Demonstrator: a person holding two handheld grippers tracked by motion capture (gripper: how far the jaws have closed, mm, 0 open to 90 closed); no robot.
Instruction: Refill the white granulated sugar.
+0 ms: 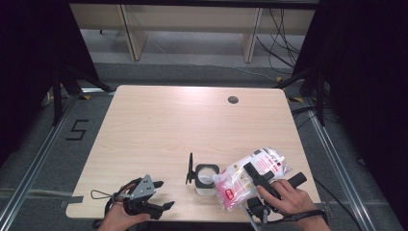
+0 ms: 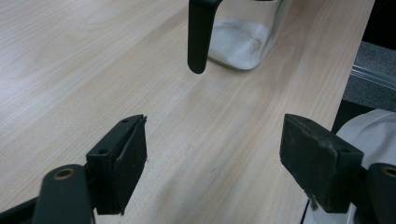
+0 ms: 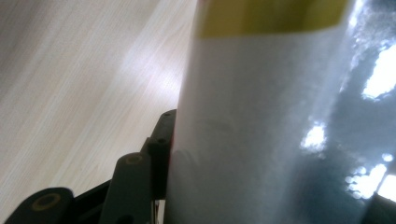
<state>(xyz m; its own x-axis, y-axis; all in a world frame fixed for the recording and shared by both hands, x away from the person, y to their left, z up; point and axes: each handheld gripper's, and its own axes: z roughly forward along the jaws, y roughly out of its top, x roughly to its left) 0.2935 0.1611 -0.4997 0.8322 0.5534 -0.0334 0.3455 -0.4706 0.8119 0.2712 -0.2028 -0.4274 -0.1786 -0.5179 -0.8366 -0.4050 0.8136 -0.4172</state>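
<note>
A clear jar (image 1: pixel 206 185) with a black rim stands near the table's front edge, its black lid (image 1: pixel 191 169) flipped up at the left. White powder lies in the jar (image 2: pixel 240 39), and the lid (image 2: pixel 197 37) hangs in front of it. A plastic bag (image 1: pixel 250 175) printed in red and pink lies tilted, its corner at the jar's mouth. My right gripper (image 1: pixel 254 179) is shut on this bag (image 3: pixel 261 116), one finger (image 3: pixel 161 140) pressed against it. My left gripper (image 1: pixel 164 194) rests at the front left, open and holding nothing (image 2: pixel 212 140), pointing at the jar.
The light wooden table (image 1: pixel 159 125) has a round cable hole (image 1: pixel 233 99) at the back right. The right front edge (image 2: pixel 343 88) runs close beside the jar. Wooden furniture legs (image 1: pixel 130 33) and cables stand on the floor beyond.
</note>
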